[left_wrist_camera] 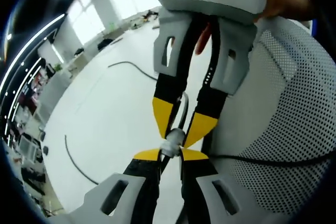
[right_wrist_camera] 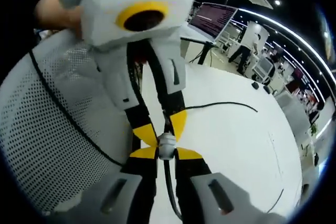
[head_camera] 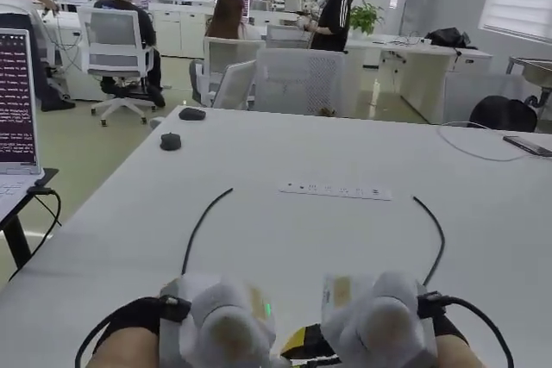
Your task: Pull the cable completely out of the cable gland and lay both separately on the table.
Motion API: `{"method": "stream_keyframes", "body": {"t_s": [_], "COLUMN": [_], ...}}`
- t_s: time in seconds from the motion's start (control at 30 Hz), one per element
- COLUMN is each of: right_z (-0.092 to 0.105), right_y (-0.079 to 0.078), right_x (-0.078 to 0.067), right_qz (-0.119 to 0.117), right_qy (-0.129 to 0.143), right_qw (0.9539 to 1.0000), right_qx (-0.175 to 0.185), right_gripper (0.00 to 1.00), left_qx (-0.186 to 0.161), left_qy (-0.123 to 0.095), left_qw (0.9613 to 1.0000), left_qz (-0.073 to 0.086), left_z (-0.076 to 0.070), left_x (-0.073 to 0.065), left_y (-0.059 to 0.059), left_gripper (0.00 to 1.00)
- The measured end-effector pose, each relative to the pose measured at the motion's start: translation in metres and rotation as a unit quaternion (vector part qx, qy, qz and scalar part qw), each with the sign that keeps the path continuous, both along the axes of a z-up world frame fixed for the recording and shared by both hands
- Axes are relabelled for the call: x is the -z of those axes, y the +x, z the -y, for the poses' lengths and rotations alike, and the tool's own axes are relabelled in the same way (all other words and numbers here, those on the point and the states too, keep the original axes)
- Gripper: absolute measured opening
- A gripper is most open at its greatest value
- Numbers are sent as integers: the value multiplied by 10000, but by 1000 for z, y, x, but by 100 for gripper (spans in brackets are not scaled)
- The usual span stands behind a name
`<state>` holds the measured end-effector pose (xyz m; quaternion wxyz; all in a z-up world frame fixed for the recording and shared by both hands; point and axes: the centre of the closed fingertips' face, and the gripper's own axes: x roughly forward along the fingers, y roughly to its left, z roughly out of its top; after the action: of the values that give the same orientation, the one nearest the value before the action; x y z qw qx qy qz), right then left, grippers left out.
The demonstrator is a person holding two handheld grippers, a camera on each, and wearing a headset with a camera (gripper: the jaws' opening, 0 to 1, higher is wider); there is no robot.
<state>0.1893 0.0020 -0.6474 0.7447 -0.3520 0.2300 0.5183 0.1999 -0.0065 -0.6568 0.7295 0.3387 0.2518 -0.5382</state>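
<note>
Cable gland [left_wrist_camera: 169, 146], a small pale fitting, sat pinched in the narrowed jaws of the left gripper [left_wrist_camera: 171, 155], held off the bench [head_camera: 285, 152] close to the person's body. The right gripper [right_wrist_camera: 167, 153] met it nose to nose, its jaws closed on the cable [right_wrist_camera: 168, 184] just beside the gland. The gland looked light, hard and smooth, apt to twist in a pinch, so a grip square across its body seemed best. The thin cable looked limp and likely to slip, so taking it right by the gland seemed wise. Farther out lay one black lead [head_camera: 200, 223] and a second black lead [head_camera: 435, 234], then a white power strip [head_camera: 335, 190].
</note>
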Motion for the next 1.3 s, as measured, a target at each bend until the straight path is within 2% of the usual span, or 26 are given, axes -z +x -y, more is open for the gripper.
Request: {"method": "stream_keyframes", "body": {"t_s": [0.07,0.13,0.2,0.23,0.27,0.37,0.4,0.43,0.47,0.5,0.53,0.57,0.6,0.63,0.7,0.73,0.77,0.87,0.9,0.93,1.0,1.07,1.13,1.17,1.23,1.3], "right_z": [-1,-2,-2,-1,-2,-2,-3,-2,0,0,2,4,10,16,19,19,18,16,14,13,10,5,7,6,6,7], "right_y": [0,-1,-2,-2,-2,-2,-3,-3,-4,-3,-4,-3,0,6,7,6,3,3,1,-1,2,-1,1,-1,-1,-1], "right_x": [-2,-2,-2,-2,-3,-1,1,3,4,3,2,1,1,0,1,1,2,4,4,4,2,-1,2,2,2,2], "right_qz": [421,634,907,992,1054,1353,1228,1045,795,483,-6,-222,-413,-409,-963,-1263,-1456,-1726,-1995,-2118,-2124,-2386,-2379,-2359,-2164,-1882], "right_qy": [-312,-511,-747,-810,-858,-1187,-1152,-1163,-1058,-853,-560,-430,-407,-455,-191,-33,38,207,345,424,548,794,714,670,560,315], "right_qw": [9982,9958,9908,9891,9876,9777,9805,9829,9879,9935,9979,9986,9982,9981,9947,9914,9889,9842,9783,9753,9744,9660,9661,9670,9728,9804], "right_qx": [-279,-417,-671,-725,-792,-1085,-1016,-976,-805,-583,-333,-217,-150,0,299,347,305,342,437,467,497,606,703,684,610,487], "right_gripper": [9,9,9,9,9,10,11,12,12,13,14,17,20,19,21,21,20,18,19,19,16,12,12,12,12,12], "left_qx": [-177,-302,-467,-467,-491,-551,-466,-286,-253,-182,-130,-139,-125,-96,-107,-60,-25,36,68,90,108,102,115,110,120,93], "left_qy": [-163,-348,-526,-588,-640,-680,-579,-494,-442,-348,-342,-354,-359,-364,-377,-391,-409,-338,-286,-270,-279,-264,-255,-256,-224,-241], "left_qw": [9995,9978,9946,9942,9930,9915,9931,9959,9969,9980,9985,9984,9985,9986,9988,9988,9988,9992,9995,9995,9995,9996,9995,9995,9996,9995], "left_qz": [-219,-472,-758,-769,-865,-961,-905,-704,-601,-505,-418,-412,-406,-363,-296,-278,-256,-201,-150,-126,-120,-84,-120,-163,-124,-169], "left_z": [-1,-1,-1,-1,-1,-1,-1,0,1,2,3,4,4,5,4,5,6,6,6,6,6,6,6,6,5,5], "left_x": [0,0,-1,-2,-2,-1,1,1,0,0,-1,-1,-2,-3,-5,-5,-6,-5,-4,-5,-5,-5,-4,-3,-3,-2], "left_y": [0,-1,-2,-1,-2,-2,-4,-4,-4,-5,-4,-5,-5,-4,-2,-2,-3,-3,-3,-3,-3,-2,-2,-3,-3,-3], "left_gripper": [13,13,13,13,13,13,14,14,14,14,14,14,14,14,14,14,14,14,14,14,14,14,14,14,14,14]}}
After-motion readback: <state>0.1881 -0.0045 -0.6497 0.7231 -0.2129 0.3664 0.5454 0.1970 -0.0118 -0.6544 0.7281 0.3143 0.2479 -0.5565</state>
